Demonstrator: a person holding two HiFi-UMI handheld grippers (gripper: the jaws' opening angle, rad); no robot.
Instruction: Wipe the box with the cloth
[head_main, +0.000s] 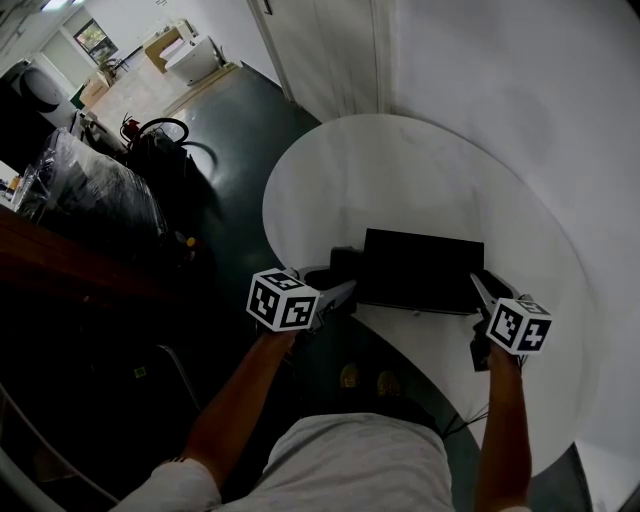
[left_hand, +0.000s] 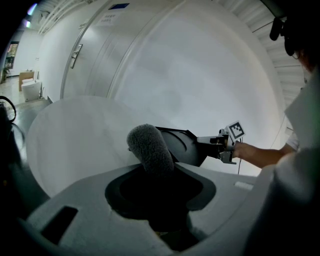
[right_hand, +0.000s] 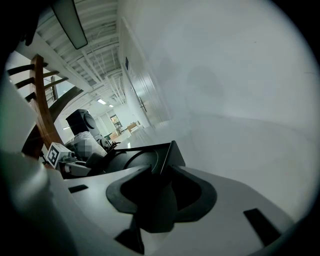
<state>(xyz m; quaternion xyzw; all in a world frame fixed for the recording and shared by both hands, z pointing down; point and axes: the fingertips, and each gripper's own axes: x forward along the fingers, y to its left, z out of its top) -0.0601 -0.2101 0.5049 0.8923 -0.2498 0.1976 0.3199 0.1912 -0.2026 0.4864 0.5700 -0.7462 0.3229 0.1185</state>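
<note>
A flat black box (head_main: 422, 268) lies near the front of the round white table (head_main: 420, 170). My left gripper (head_main: 343, 291) is at the box's left end, shut on a dark grey fuzzy cloth (left_hand: 150, 148) that sticks up from its jaws; in the head view the cloth (head_main: 338, 268) rests against the box's left side. My right gripper (head_main: 480, 290) is shut on the box's near right corner (right_hand: 165, 152). In the left gripper view the box (left_hand: 182, 145) lies just behind the cloth, with the right gripper (left_hand: 226, 144) at its far end.
The table's front edge runs just under both grippers, with dark floor (head_main: 240, 130) beyond it to the left. A white wall (head_main: 500, 50) stands behind the table. Dark wrapped goods (head_main: 90, 190) and a wooden rail (head_main: 60, 260) are at the left.
</note>
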